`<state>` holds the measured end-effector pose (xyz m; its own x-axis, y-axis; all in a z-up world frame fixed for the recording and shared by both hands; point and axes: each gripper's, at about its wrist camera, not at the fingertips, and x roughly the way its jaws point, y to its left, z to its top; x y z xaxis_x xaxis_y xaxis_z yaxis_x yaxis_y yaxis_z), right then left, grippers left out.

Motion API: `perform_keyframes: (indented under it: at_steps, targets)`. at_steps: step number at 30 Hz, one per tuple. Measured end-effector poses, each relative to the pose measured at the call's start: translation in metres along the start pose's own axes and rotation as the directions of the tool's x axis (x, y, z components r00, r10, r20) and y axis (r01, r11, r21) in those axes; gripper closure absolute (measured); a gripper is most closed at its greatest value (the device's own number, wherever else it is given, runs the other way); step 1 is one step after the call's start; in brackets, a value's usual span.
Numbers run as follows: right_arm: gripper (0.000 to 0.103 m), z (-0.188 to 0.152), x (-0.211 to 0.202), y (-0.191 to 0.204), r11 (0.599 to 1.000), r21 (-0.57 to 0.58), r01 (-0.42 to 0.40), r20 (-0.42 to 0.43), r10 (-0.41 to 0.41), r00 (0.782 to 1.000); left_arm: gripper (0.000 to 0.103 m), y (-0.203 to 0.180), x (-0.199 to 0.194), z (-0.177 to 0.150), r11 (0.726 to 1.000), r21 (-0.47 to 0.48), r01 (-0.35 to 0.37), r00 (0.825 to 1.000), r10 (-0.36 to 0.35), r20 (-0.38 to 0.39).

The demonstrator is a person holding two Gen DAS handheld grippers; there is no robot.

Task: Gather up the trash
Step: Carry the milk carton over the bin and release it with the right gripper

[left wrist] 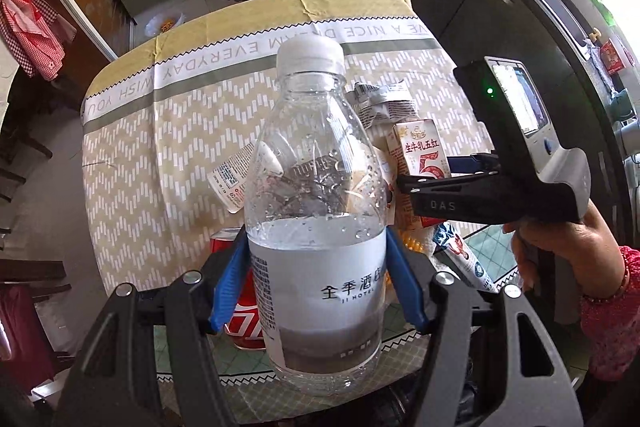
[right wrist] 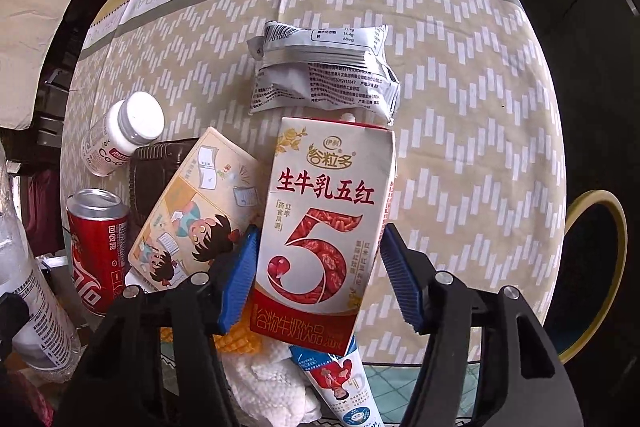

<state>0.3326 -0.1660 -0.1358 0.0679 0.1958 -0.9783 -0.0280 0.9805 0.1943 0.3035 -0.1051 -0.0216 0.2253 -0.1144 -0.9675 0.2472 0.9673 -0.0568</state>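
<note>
My left gripper (left wrist: pixel 316 279) is shut on a clear plastic water bottle (left wrist: pixel 316 211) with a white cap and grey label, held upright above the table. My right gripper (right wrist: pixel 320 279) stands around a red and white milk carton (right wrist: pixel 324 227). Its left pad touches the carton and a gap shows at the right pad. The carton also shows in the left wrist view (left wrist: pixel 420 155). A red cola can (right wrist: pixel 96 251), a small white bottle (right wrist: pixel 120 135), a grey snack wrapper (right wrist: pixel 324 67), a cartoon-printed carton (right wrist: pixel 196 211) and a printed tube (right wrist: pixel 344 387) lie around it.
The table wears a beige zigzag cloth (right wrist: pixel 460 147) with a lettered border. A white towel (right wrist: pixel 272 383) lies under the carton. A yellow-rimmed bin (right wrist: pixel 592 275) stands at the right. Dark cabinets (left wrist: pixel 500 7) run along the right, and a chair (left wrist: pixel 24 291) is at the left.
</note>
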Motion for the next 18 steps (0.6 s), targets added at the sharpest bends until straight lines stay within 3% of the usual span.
perform_keyframes:
  at_steps: [3,10,13,18]
  targets:
    - [0.045,-0.001,-0.006,0.005,0.999,-0.025,0.034,0.043,-0.033,0.999,0.041,-0.002,-0.001,-0.001,1.0,0.009,0.005,1.0,-0.005,0.004]
    - [0.046,-0.027,-0.057,-0.028,0.998,-0.029,-0.051,0.123,0.054,0.991,0.041,-0.018,-0.008,-0.001,0.999,0.047,0.005,1.0,-0.006,0.015]
    - [0.046,-0.051,-0.079,-0.069,0.998,0.007,-0.061,0.156,0.059,0.986,0.041,-0.032,-0.009,-0.002,0.997,0.076,0.01,1.0,-0.011,0.017]
    - [0.045,-0.094,-0.091,-0.166,0.989,0.141,0.053,0.186,-0.079,0.979,0.041,-0.066,-0.008,-0.002,0.989,0.14,0.038,0.999,-0.04,0.013]
